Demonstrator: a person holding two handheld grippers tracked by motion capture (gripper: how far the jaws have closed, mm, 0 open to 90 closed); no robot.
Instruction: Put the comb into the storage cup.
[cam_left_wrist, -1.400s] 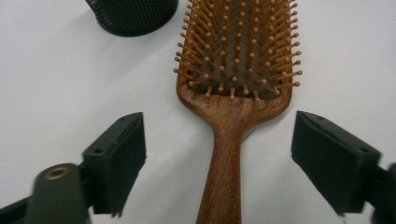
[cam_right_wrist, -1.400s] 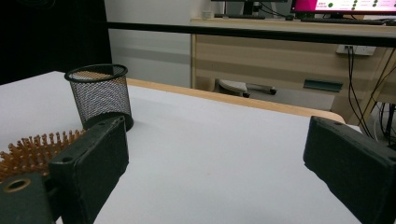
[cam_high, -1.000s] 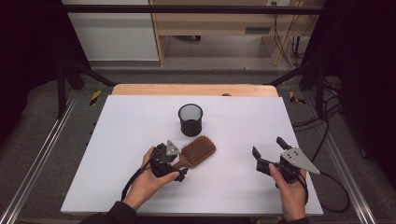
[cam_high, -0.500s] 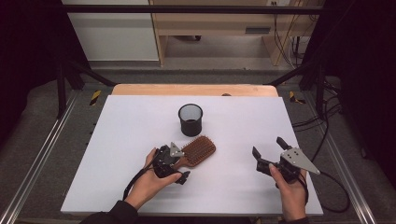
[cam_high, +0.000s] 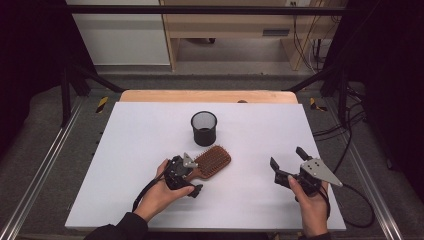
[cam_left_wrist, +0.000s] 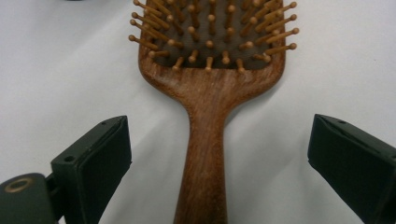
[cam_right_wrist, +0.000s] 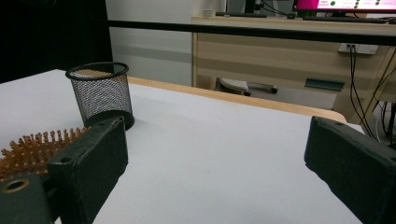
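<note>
Your left gripper (cam_high: 192, 177) is near you, its fingers (cam_left_wrist: 100, 163) wide apart on both sides of the wooden hairbrush (cam_high: 212, 161) handle, not touching it. Your right gripper (cam_high: 288, 167) waits at the right, fingers wide, holding nothing. The brush lies bristles up on the white surface (cam_high: 130, 140). Farther off stands a black mesh cup (cam_high: 204, 128). No writing can be read.

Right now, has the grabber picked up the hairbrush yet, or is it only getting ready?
Only getting ready. Done: the left gripper is lined up on the wooden hairbrush, its handle lying between the open fingers with a gap on each side. In hand: nothing yet, since the brush lies flat on the white table. Left: closing on the handle and lifting, perhaps toward the mesh cup. The right gripper hangs open, apart.
</note>
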